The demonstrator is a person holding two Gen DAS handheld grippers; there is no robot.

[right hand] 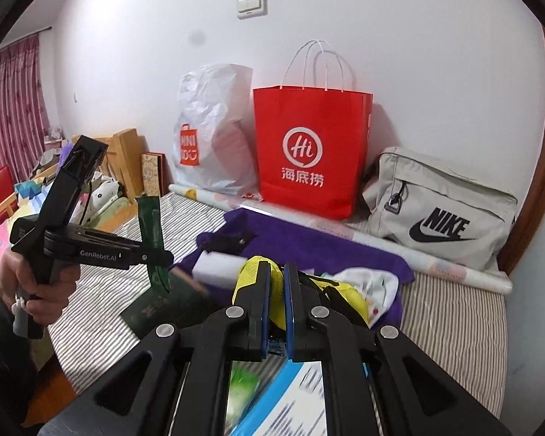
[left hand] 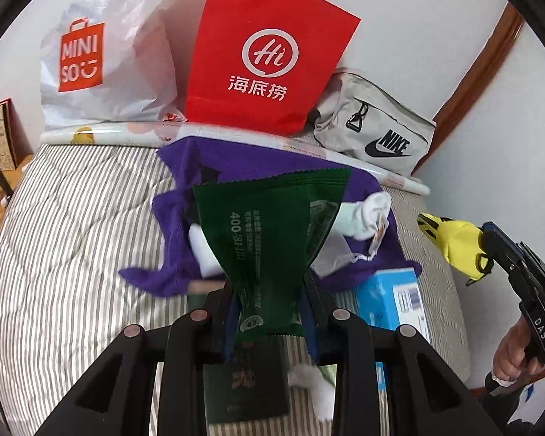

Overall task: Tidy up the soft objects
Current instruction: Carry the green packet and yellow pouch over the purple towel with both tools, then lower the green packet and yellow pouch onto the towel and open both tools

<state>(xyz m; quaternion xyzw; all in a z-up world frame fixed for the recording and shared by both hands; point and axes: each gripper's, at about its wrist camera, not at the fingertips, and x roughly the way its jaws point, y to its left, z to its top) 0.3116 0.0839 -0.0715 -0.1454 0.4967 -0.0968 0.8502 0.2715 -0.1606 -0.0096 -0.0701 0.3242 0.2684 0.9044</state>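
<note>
Left gripper (left hand: pixel 269 312) jaws pinched on green pouch (left hand: pixel 272 225), lifted over the striped bed (left hand: pixel 72 218). Right gripper (right hand: pixel 277 290) nearly closed on yellow mesh bag (right hand: pixel 250 272), also off the bed. Below, blue box (left hand: pixel 388 298); its label is blurred. Behind, purple cloth (right hand: pixel 309 247) with white sock (left hand: pixel 367 214) and what may be a white roll (right hand: pixel 214 269). Far back at wall: red bag (right hand: pixel 309 149), white plastic bag (right hand: pixel 210 123), grey Nike bag (right hand: pixel 439 210).

green packet (left hand: pixel 269 239), purple cloth (left hand: pixel 185 218), striped bedcover (left hand: pixel 72 225)
</note>
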